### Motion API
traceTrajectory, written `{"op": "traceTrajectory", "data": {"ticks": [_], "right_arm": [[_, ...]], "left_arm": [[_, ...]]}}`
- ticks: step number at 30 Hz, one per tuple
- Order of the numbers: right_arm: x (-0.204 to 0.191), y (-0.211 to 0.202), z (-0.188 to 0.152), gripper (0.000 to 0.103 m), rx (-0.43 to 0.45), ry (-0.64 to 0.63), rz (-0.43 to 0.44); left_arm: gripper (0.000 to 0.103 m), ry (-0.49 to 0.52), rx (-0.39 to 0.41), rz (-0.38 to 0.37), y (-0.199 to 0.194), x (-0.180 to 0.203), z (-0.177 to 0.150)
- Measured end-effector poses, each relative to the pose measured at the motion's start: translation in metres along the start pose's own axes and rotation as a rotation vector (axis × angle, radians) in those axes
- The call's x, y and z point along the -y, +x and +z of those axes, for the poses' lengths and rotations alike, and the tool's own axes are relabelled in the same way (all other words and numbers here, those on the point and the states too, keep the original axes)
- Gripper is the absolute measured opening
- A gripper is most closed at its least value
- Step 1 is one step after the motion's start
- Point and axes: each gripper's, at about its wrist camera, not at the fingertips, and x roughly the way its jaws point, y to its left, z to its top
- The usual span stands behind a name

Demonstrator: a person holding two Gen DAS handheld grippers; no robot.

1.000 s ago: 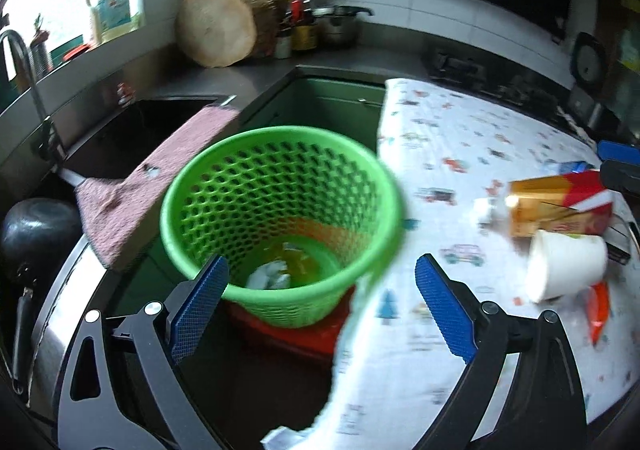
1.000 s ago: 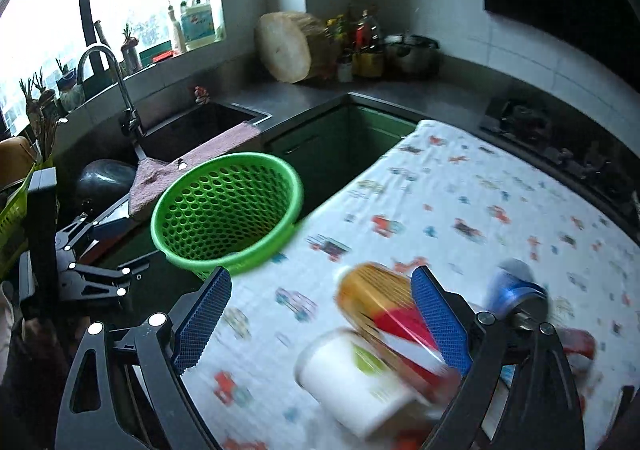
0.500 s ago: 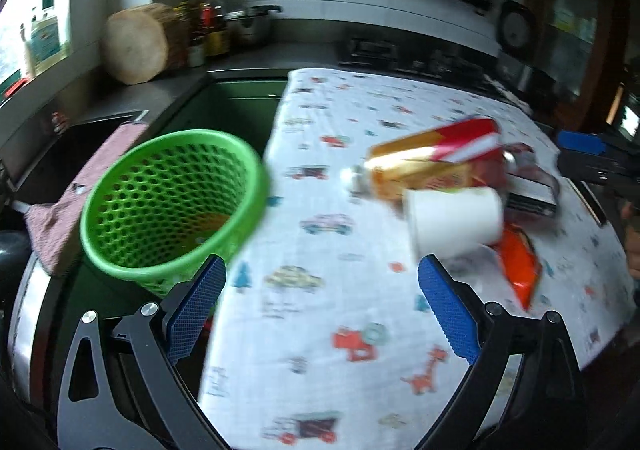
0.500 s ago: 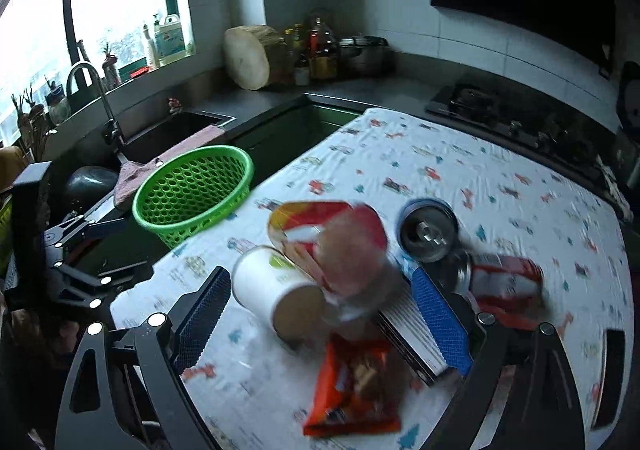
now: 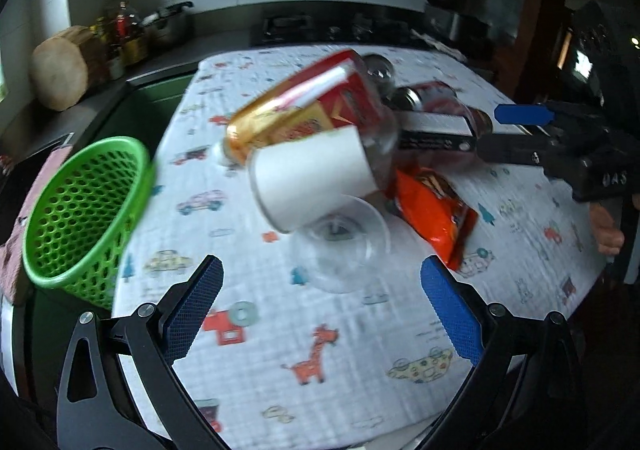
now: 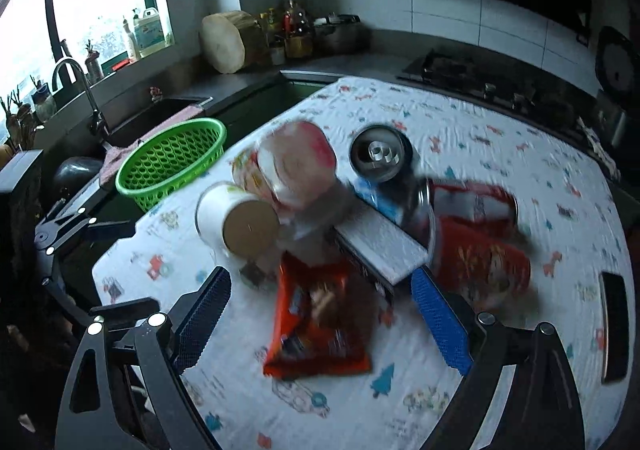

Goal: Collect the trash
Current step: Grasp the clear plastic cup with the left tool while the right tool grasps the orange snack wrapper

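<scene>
At the left edge of the cloth-covered table (image 5: pixel 360 382) a green basket (image 5: pixel 84 205) stands just off the cloth, by the sink. Toward the middle lies a heap of trash: a white paper cup (image 5: pixel 312 177) on its side against a red-and-gold bottle (image 5: pixel 304 109), a clear plastic cup (image 5: pixel 340 246) just below it, an orange snack bag (image 5: pixel 436 217), a flat box (image 5: pixel 436 133) and soda cans (image 6: pixel 380 153) behind. The left gripper (image 5: pixel 320 314) hangs over bare cloth short of the heap; its jaws have just been opening and stand spread with nothing between them. The right gripper (image 6: pixel 320 314) hovers over the snack bag, jaws wide apart, pinching nothing.
</scene>
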Motion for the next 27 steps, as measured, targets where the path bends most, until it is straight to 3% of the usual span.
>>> {"op": "traceTrajectory", "data": {"ticks": [14,27], "right_arm": [[0.006,0.013,-0.043,0.085,-0.052,0.021,0.022],[-0.001,0.044,-0.045,0.077,-0.088,0.034,0.058]], "left_arm": [[0.096,-0.013,-0.063,0.033,0.035,0.002,0.008],[0.066,-0.014,-0.088,-0.008,0.045,0.003,0.009]]}}
